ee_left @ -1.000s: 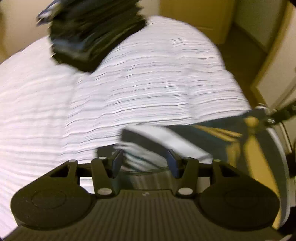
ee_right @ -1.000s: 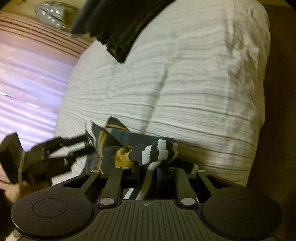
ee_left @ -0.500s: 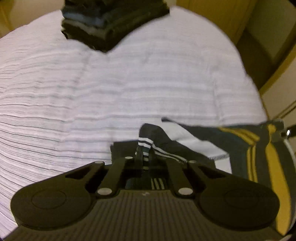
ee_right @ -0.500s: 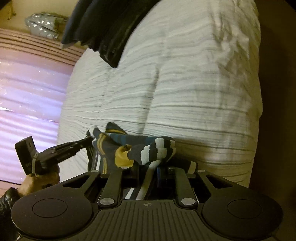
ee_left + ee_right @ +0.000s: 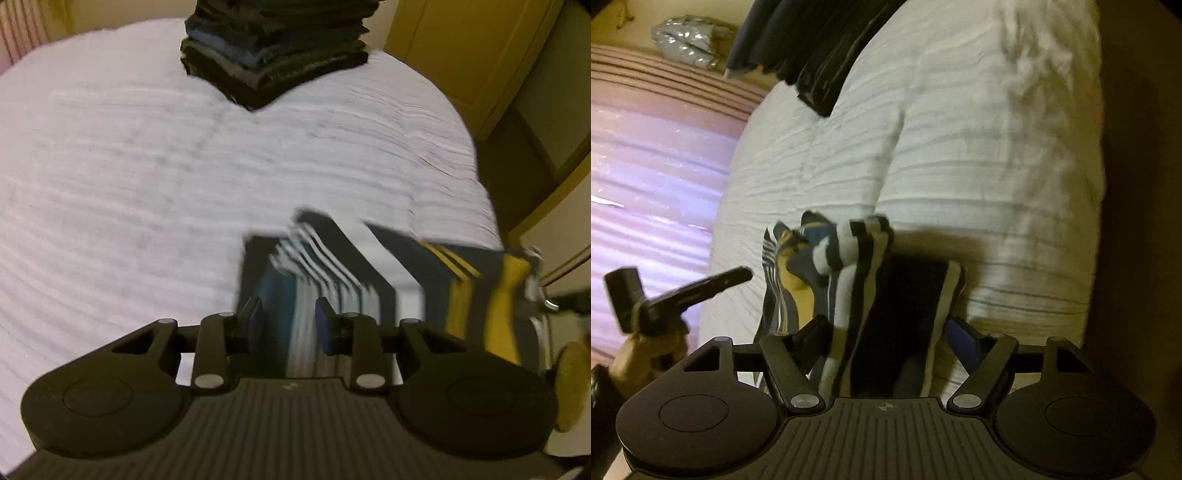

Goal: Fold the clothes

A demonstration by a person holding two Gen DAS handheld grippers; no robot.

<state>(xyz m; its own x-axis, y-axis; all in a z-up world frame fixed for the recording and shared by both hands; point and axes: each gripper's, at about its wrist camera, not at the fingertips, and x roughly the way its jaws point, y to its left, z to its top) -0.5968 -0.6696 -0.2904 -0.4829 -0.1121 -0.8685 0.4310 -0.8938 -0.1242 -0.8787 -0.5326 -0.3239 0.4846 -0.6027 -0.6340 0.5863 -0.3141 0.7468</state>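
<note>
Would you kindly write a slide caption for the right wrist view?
Right tool opening around a striped garment on the white bedspread, dark folded stack beyond.

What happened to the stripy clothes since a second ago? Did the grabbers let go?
The right gripper was pinched shut on the striped garment; now its jaws are opening and the cloth sits loose between them. The left gripper closed on the garment's other end, then began opening again, cloth between its fingers. The stack of dark folded clothes stayed on the white bedspread.

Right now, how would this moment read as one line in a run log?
task: fold clothes | left gripper: opening, striped garment between pads | right gripper: opening, garment between | folded stack on bed
</note>
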